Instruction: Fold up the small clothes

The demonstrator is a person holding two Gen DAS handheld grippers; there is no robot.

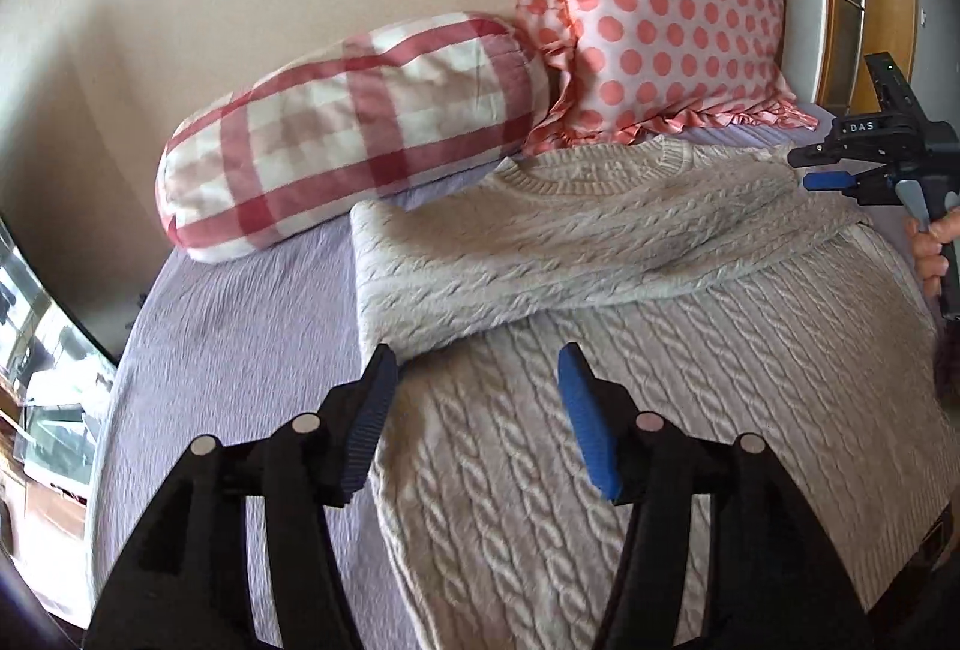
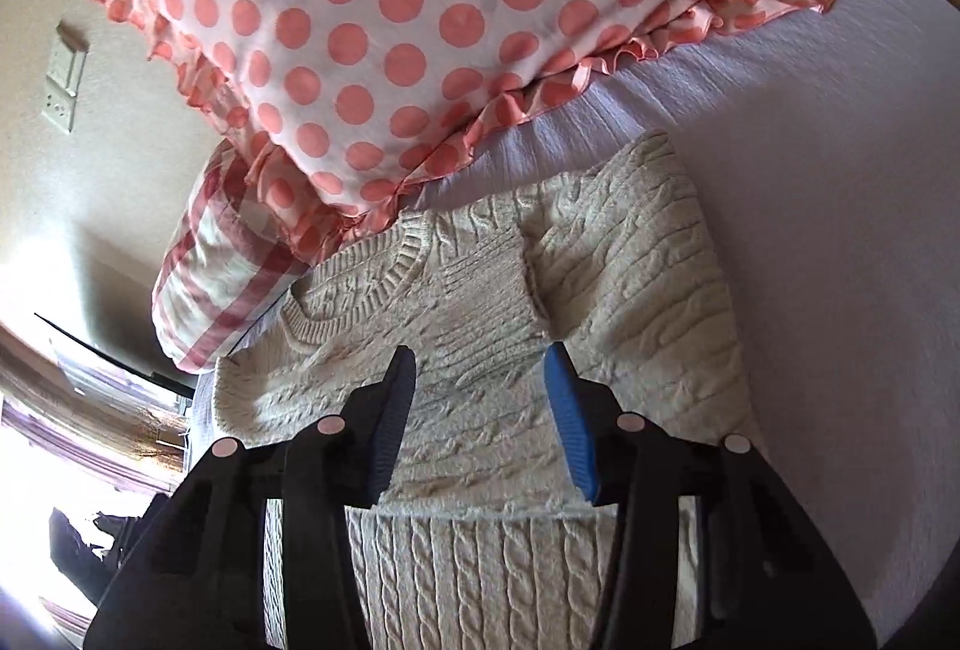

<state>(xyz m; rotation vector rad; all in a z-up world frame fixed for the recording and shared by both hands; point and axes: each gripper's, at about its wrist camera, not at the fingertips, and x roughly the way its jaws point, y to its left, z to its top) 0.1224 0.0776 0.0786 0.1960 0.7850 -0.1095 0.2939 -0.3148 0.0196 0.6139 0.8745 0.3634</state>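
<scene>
A cream cable-knit sweater (image 1: 600,350) lies flat on the lilac bed sheet (image 1: 240,350), with its sleeves folded across the chest below the neckline. My left gripper (image 1: 477,368) is open and empty, just above the sweater's left side where a folded sleeve ends. My right gripper (image 2: 480,368) is open and empty, hovering over the folded sleeves on the sweater (image 2: 480,290). The right gripper also shows in the left wrist view (image 1: 834,180) at the sweater's far right shoulder, held by a hand.
A red-and-white checked bolster (image 1: 354,134) and a pink polka-dot ruffled pillow (image 1: 666,2) lie against the wall just behind the sweater's collar. The polka-dot pillow (image 2: 390,20) nearly touches the neckline. The bed's left edge (image 1: 114,380) drops off beside furniture.
</scene>
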